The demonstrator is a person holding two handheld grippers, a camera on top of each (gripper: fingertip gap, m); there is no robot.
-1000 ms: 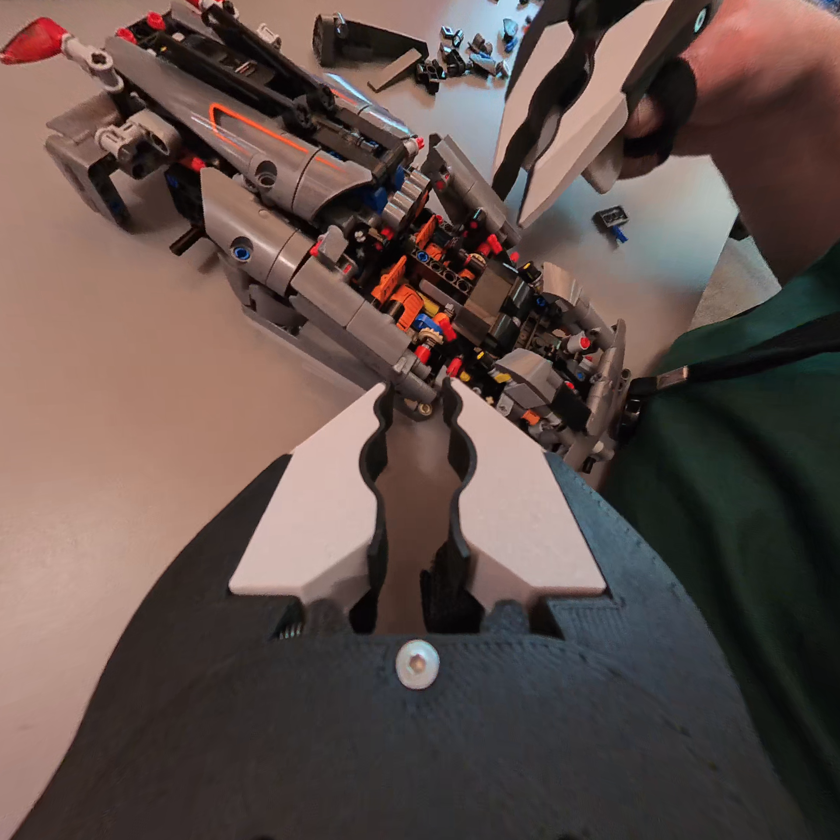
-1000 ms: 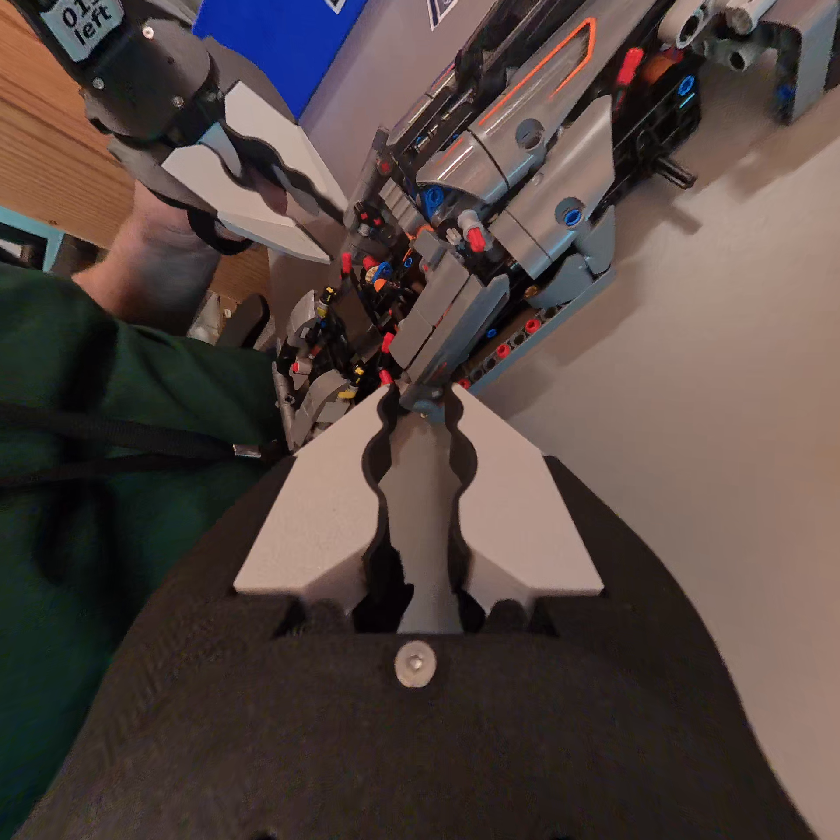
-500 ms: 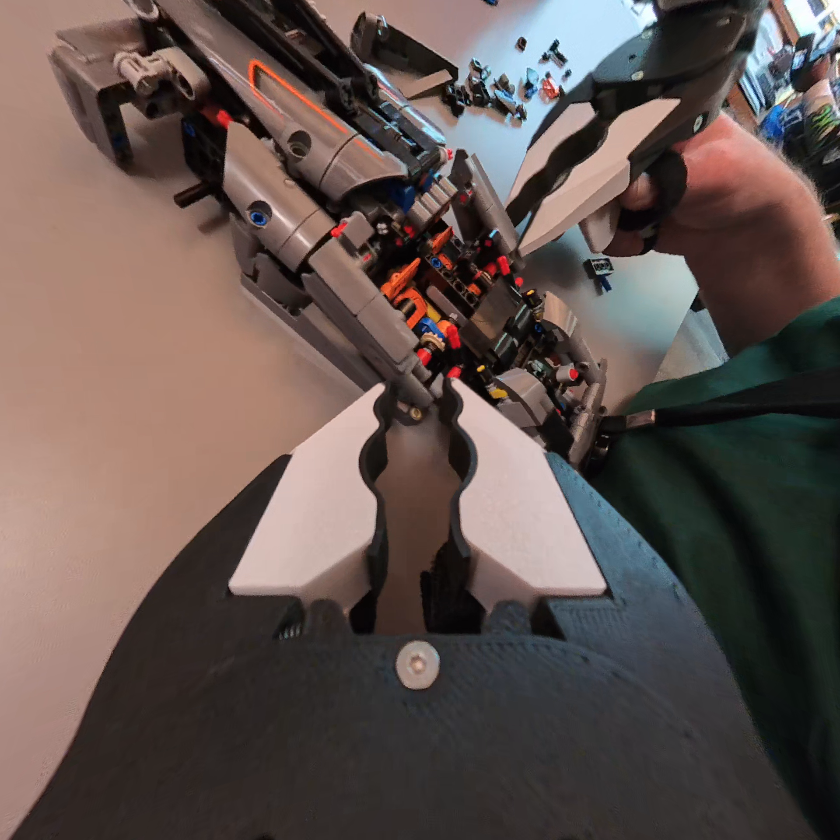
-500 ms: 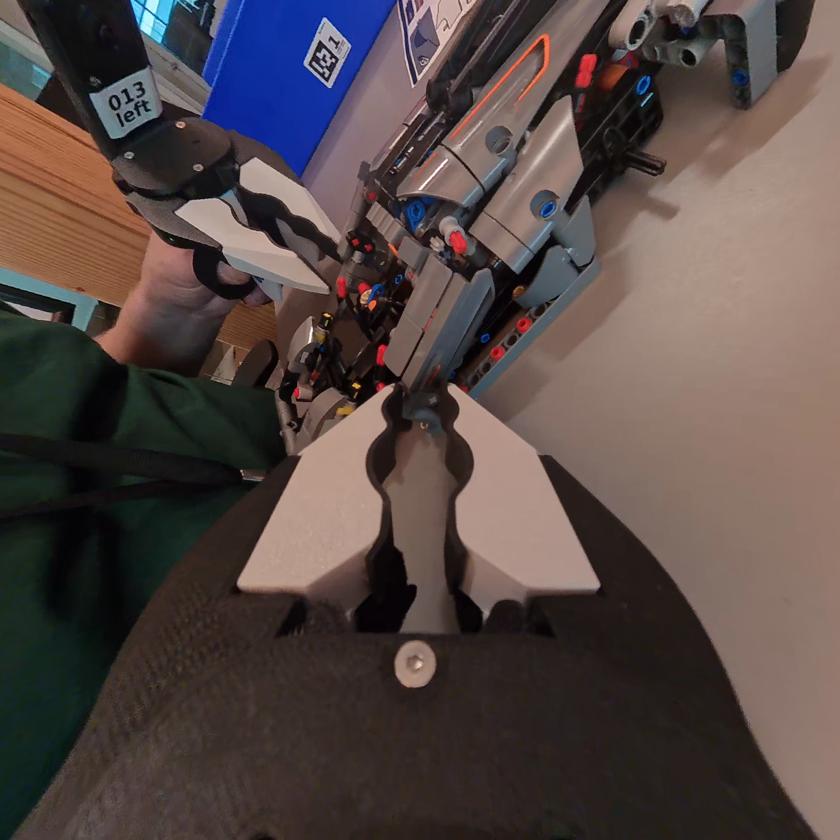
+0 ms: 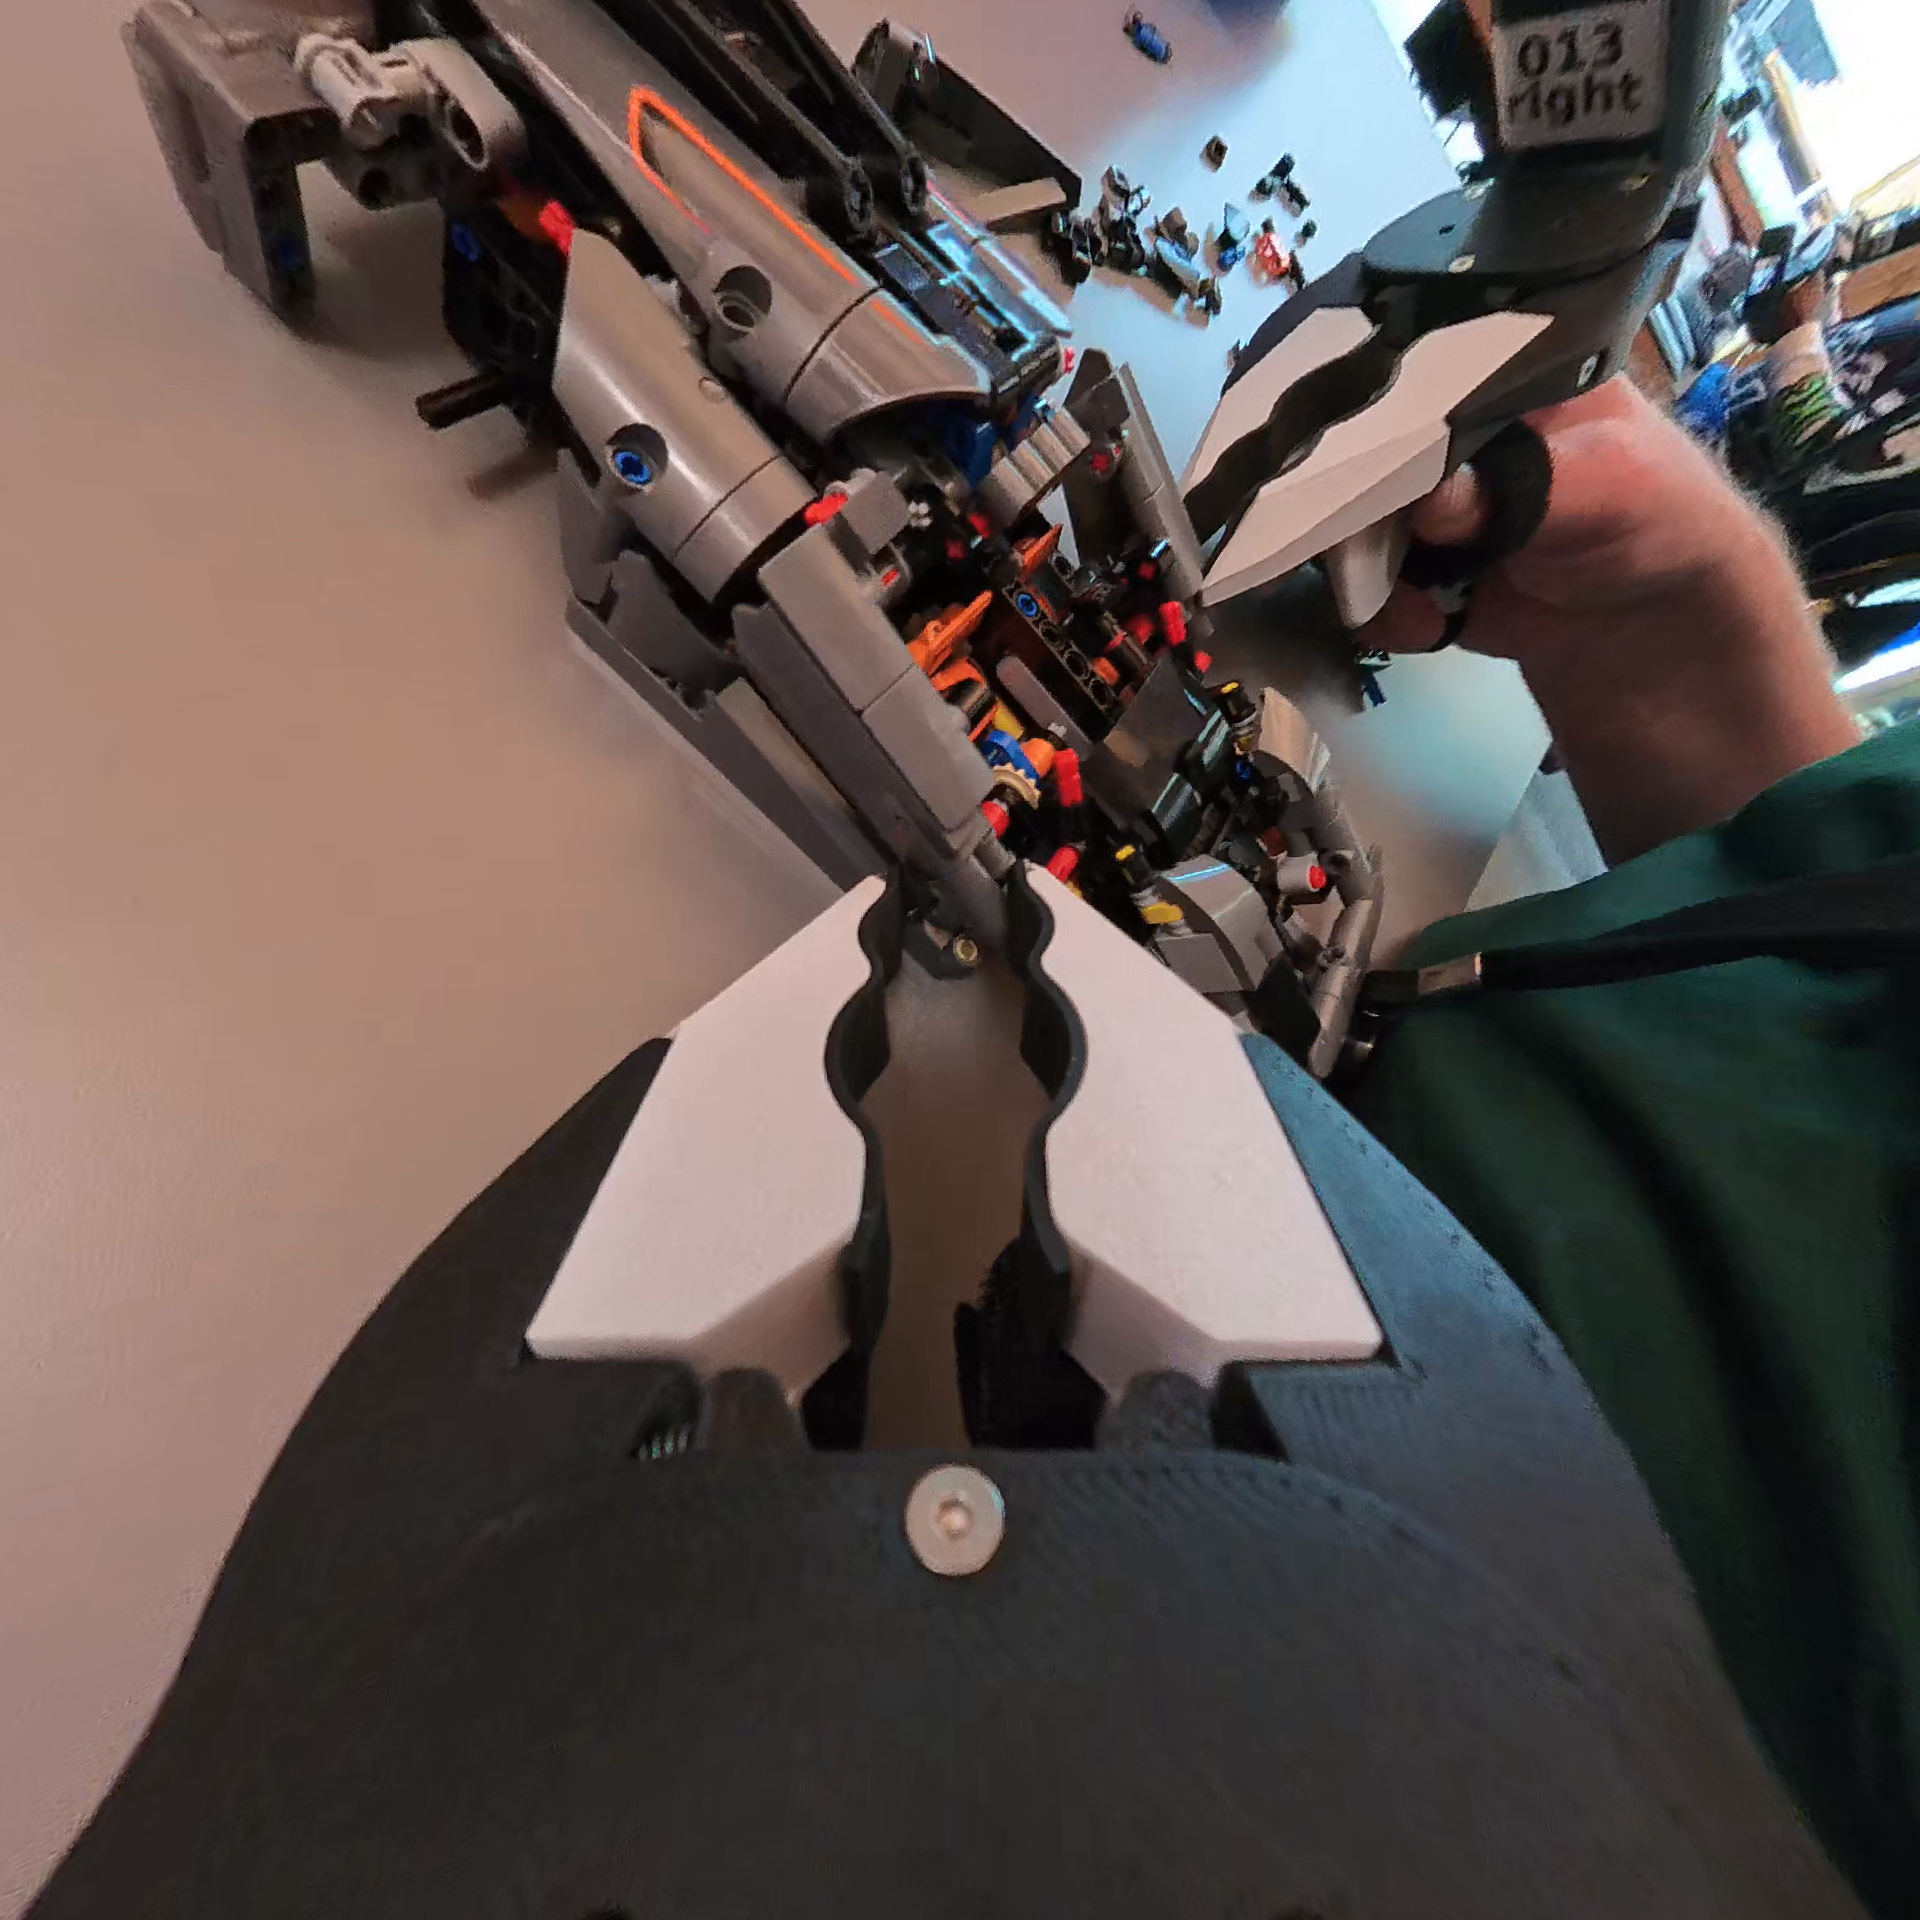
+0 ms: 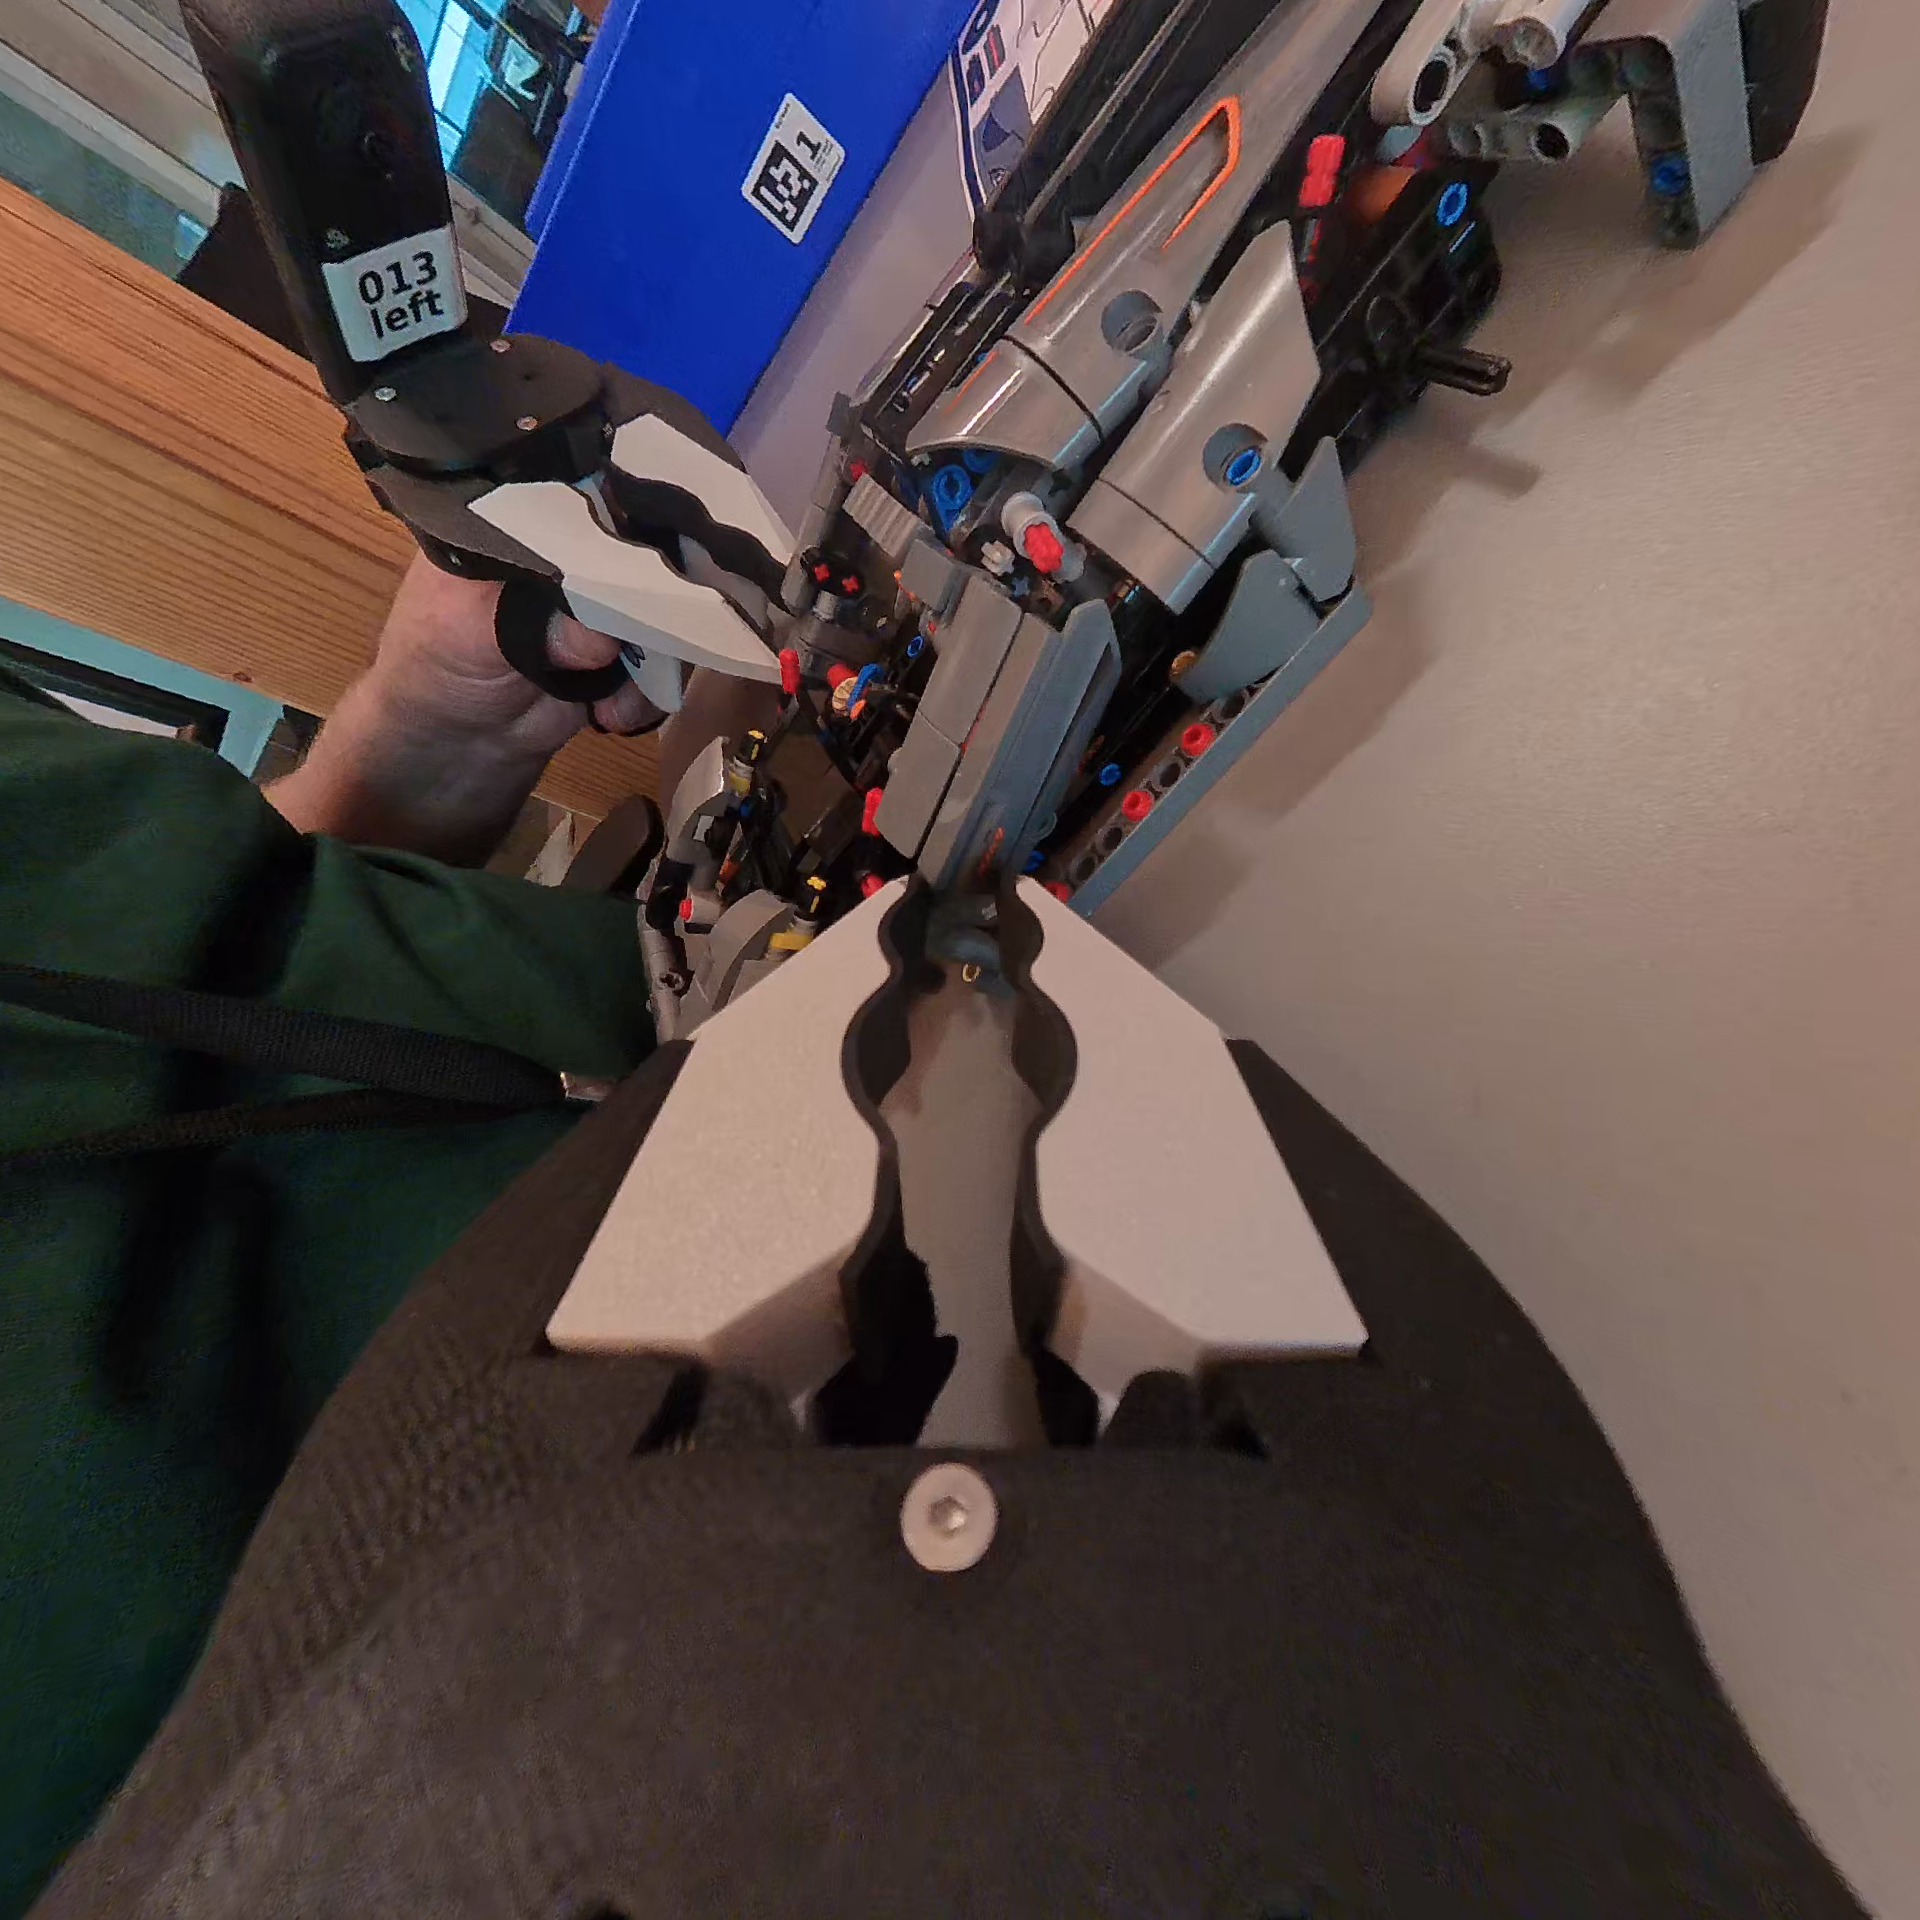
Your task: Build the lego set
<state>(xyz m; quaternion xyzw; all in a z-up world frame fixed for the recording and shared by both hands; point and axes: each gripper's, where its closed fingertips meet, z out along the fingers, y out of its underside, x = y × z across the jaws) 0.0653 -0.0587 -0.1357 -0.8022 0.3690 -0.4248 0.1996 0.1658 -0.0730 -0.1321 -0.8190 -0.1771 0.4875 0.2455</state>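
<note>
Now both grippers pinch the near end of the grey lego model [image 5: 790, 540] lying on the table [image 5: 260, 831]: left gripper [image 5: 951, 914] and right gripper [image 6: 961, 920] each narrowed onto a side panel's tip. Since a second ago they have pushed in closer, likely to lift or turn it.

The left gripper [image 5: 954, 914] is closing its fingertips on a grey end piece of the lego model [image 5: 810, 499] lying on the table [image 5: 260, 935]. At 2 o'clock, the right gripper [image 5: 1226, 520] is touching the model's far side.
</note>
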